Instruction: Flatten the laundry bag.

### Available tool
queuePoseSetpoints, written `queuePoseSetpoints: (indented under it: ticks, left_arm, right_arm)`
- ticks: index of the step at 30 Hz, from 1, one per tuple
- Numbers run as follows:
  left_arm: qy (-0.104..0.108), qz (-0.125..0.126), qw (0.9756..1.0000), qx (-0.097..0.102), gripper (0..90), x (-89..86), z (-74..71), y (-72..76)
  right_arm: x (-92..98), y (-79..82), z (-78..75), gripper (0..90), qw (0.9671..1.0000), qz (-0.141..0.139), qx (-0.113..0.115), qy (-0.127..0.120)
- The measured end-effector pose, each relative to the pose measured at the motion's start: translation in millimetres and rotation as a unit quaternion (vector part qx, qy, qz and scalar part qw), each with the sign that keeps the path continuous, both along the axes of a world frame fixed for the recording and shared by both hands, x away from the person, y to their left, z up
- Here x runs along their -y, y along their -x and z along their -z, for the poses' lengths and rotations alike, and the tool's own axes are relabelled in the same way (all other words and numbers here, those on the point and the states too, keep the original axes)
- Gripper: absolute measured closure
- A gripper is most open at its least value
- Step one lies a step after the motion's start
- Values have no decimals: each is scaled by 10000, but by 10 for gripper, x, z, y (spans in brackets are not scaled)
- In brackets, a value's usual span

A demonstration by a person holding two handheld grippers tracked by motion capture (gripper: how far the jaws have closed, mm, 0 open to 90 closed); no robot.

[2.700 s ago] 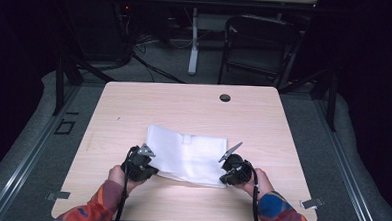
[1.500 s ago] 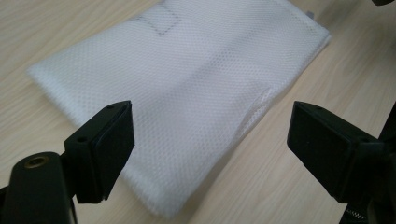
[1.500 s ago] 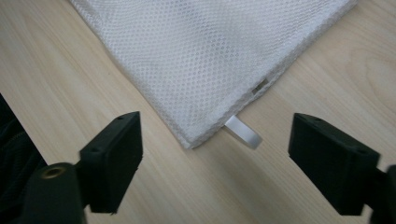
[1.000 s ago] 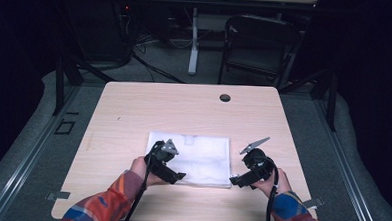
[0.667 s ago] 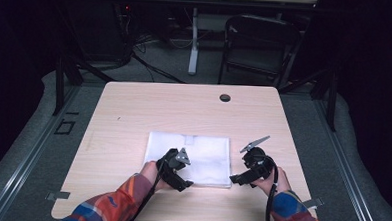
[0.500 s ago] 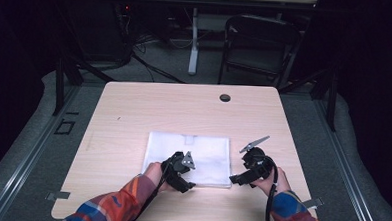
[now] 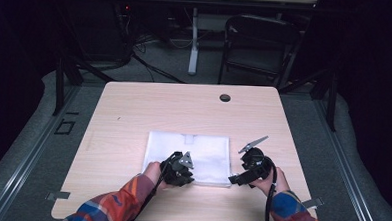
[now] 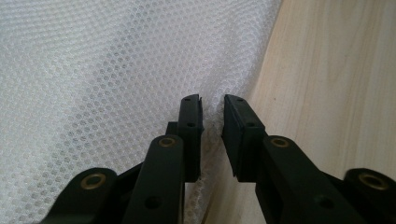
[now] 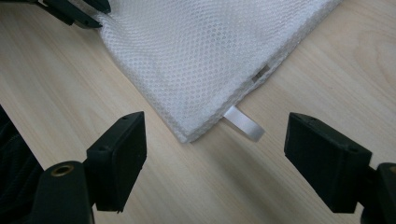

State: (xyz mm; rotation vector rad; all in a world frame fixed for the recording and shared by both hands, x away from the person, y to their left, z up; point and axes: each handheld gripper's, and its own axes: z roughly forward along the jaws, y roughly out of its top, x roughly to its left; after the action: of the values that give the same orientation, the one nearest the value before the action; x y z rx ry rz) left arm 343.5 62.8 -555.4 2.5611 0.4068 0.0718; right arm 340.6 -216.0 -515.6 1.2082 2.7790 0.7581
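Left gripper (image 8: 212, 109): jaws just been closing, now nearly together, pinching a raised fold of the white mesh bag (image 8: 107, 70) at its near edge, beside bare wood of the table (image 8: 336, 70). Seen from the high view, left gripper (image 7: 179, 170) set on the bag's (image 7: 202, 151) front edge, left of its middle. Right gripper (image 9: 215, 154): jaws spread wide, nothing between the pads, hovering just off the bag's (image 9: 201, 51) near right corner, not touching it. White ribbon loop (image 9: 243, 123) sticking out from that corner onto the wood. Bag lying flat, folded to a rectangle, on the front middle of the table (image 7: 134, 108); contents, if any, not discernible through the mesh. Dark round grommet (image 7: 225, 98) near the far edge, well apart from the bag.
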Motion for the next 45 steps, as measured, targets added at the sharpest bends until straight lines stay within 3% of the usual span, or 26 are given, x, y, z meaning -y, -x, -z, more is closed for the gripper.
queuePoseSetpoints:
  ticks: [8,11,13,20,24,27,32,39,41,45]
  left_arm:
    - [70,-88,9999,63,869,-14,-50,-10]
    - [106,-158,9998,55,875,-14,-62,-13]
    - [138,-244,9996,24,879,-16,-69,-20]
    - [291,-407,9987,60,885,-48,-125,-40]
    - [311,-469,9983,128,887,-62,-148,-45]
    - [346,-512,9980,142,887,-62,-156,-44]
    - [401,-614,9973,69,887,-74,-166,-59]
    - [443,-859,9953,115,889,-90,-201,-82]
    - [559,-947,9939,121,890,-105,-222,-96]
    - [614,-943,9936,133,890,-117,-241,-102]
  right_arm:
    - [-64,47,-34,238,9998,-57,177,-44]
    - [-116,88,-50,304,9995,-64,257,-152]
    - [-151,104,-71,337,9992,-246,283,-124]
    - [-375,218,-101,589,9964,-671,496,-112]
    - [-549,268,-67,798,9926,-994,696,9]
    - [-674,260,-3,895,9903,-1151,765,136]
    - [-783,200,134,900,9875,-1284,823,393]
    - [-973,234,218,900,9822,-1548,1010,347]
    - [-1005,224,238,900,9822,-1486,1086,382]
    - [-983,133,304,900,9839,-1254,1141,565]
